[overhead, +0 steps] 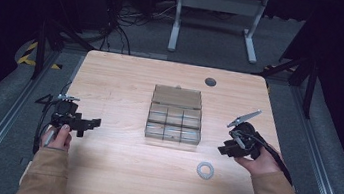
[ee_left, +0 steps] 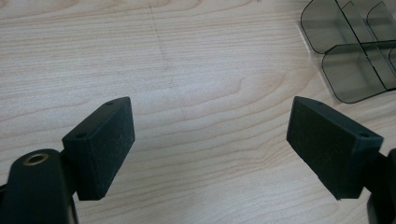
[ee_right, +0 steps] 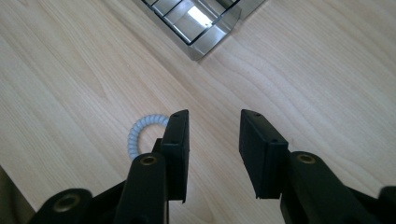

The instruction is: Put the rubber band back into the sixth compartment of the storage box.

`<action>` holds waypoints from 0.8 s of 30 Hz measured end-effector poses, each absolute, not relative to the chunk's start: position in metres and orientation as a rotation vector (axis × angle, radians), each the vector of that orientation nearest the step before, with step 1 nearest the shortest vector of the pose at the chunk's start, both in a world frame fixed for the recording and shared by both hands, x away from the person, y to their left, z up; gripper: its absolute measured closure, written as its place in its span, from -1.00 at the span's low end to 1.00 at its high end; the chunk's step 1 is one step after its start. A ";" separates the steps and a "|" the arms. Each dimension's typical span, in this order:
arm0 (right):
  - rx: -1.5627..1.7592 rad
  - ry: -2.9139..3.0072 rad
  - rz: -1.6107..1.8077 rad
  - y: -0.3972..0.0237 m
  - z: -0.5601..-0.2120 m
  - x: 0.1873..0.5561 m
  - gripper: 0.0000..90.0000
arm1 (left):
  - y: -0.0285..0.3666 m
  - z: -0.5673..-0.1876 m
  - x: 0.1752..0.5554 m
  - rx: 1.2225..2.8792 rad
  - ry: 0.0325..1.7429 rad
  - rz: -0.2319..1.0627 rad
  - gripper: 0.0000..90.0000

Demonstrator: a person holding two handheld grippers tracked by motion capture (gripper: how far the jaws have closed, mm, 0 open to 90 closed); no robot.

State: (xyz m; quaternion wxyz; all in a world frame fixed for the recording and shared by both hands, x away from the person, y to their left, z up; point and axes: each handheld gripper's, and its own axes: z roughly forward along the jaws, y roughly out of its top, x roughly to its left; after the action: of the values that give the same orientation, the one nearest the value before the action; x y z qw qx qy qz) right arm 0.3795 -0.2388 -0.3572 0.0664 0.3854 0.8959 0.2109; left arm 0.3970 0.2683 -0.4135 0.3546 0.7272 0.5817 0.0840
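1. The pale wooden table (overhead: 126,81) carries everything; near its centre sits the smoky clear plastic compartment box (overhead: 175,120), lid folded back toward 12 o'clock, its cells apparently empty.
2. Your left gripper (overhead: 89,124) rests at the box's 9 o'clock, well apart from it, jaws spread wide with bare wood between them; in the left gripper view a corner of the box (ee_left: 355,51) sits at 2 o'clock.
3. Your right gripper (overhead: 228,148) hovers at the box's 4 o'clock, jaws parted and holding nothing, as the right gripper view (ee_right: 214,154) shows.
4. The small white spiral hair tie (overhead: 206,170) lies flat on the table at the box's 5 o'clock, near the front edge. In the right gripper view the tie (ee_right: 140,130) sits just outside the left-hand jaw, partly hidden behind it.
5. Risks, as I judge them: closing now would likely pinch air, since the tie is off-centre. A jaw landing on the coil could flick it toward the near edge. Being thin and flat, it may slip out unless one pad gets inside the ring.
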 end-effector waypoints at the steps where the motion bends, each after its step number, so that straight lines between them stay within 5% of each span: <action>1: 1.175 2.704 0.646 -0.239 -0.358 0.379 0.43 | 0.268 -0.413 0.398 1.880 1.499 0.214 -0.65; 24: 1.042 2.815 0.616 -0.216 -0.381 0.367 0.36 | 0.257 -0.412 0.409 1.879 1.491 0.206 -0.65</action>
State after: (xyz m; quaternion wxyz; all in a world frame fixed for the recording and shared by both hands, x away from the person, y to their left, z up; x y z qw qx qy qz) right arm 0.3670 -0.2156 -0.3807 0.0387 0.3398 0.9180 0.2010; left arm 0.4094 0.2574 -0.4122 0.3586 0.7285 0.5781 0.0800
